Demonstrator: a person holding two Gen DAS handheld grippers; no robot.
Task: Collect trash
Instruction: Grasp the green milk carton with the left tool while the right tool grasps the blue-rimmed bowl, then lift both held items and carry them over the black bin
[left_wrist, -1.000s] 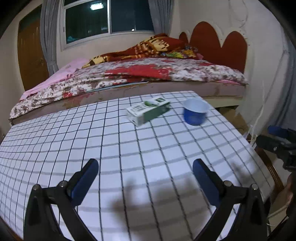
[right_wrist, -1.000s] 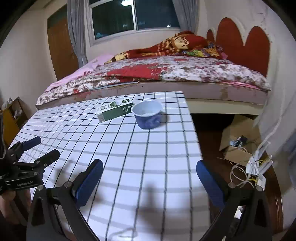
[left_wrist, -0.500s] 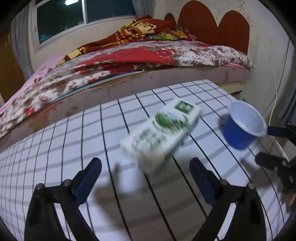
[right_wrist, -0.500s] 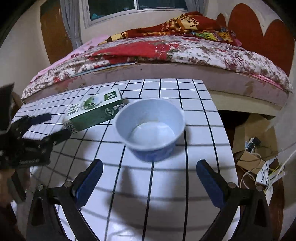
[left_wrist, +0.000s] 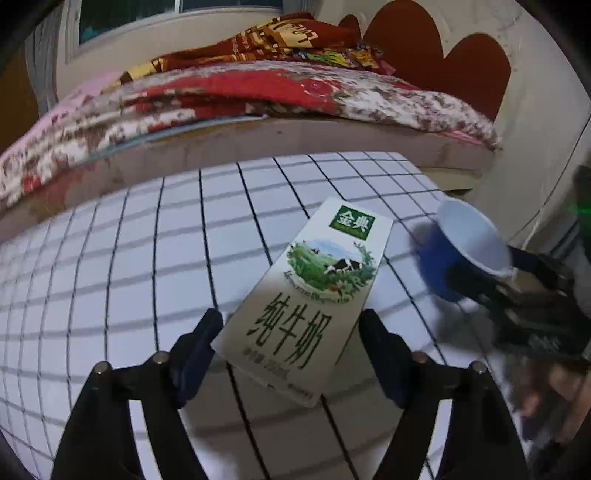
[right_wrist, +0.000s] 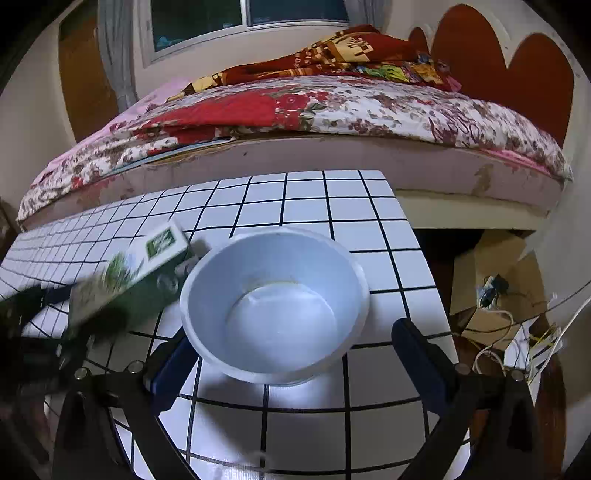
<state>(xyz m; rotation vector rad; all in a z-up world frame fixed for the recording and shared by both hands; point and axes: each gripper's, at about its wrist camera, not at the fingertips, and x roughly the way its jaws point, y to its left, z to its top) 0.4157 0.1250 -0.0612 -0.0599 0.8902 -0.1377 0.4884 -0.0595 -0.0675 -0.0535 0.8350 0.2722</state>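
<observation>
**Both jaws straddle their trash on the gridded worktop**

Now the left gripper (left_wrist: 290, 341) has the milk carton (left_wrist: 312, 291) between its blue pads; its jaws are closing. The left pad sits at the carton's near corner, while a thin gap shows at the right pad, so no firm grip is visible. The carton lies flat on the white, black-lined worktop (left_wrist: 110, 266), printed face up, angled toward the blue cup (left_wrist: 458, 254) just to its right. In the right wrist view, the right gripper (right_wrist: 284, 354) stands wide open around that cup (right_wrist: 275, 302), whose white inside faces up. Its left pad is at the cup's wall; the right pad stands clear. Beyond the worktop's far edge lies a bed (right_wrist: 332, 107) with a floral cover.
</observation>
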